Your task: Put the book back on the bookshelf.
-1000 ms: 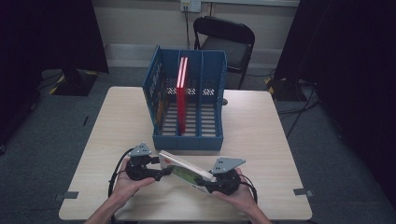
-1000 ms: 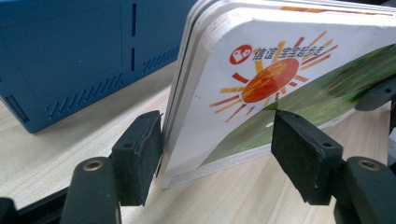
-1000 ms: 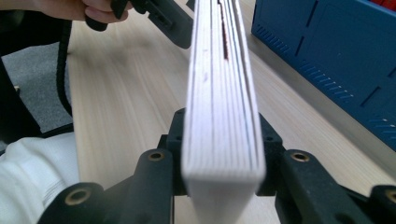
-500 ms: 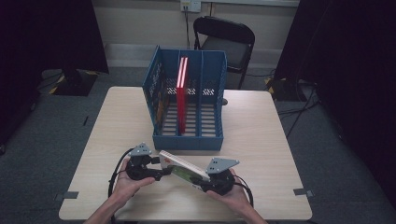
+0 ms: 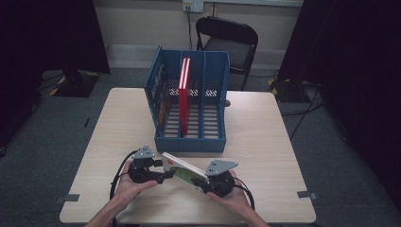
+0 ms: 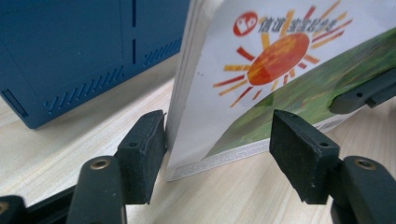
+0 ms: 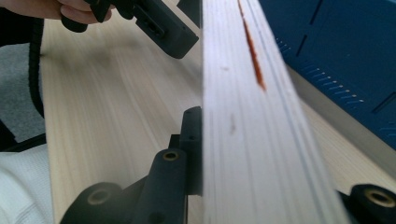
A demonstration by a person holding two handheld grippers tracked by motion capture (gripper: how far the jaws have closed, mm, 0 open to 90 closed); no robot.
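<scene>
A thin book with a sun and green field on its cover stands on edge on the wooden table, tilted, just in front of the blue file rack. It lies between the two grippers.

The right gripper has just been closing its jaws, and the right gripper view shows the book's page edge between them with the left pad flat against it; it grips the book's near end.

The left gripper stands partly open around the book's far corner. One pad touches the spine side; the other stands clear of the cover.

A red book stands upright in the rack's middle compartment.
</scene>
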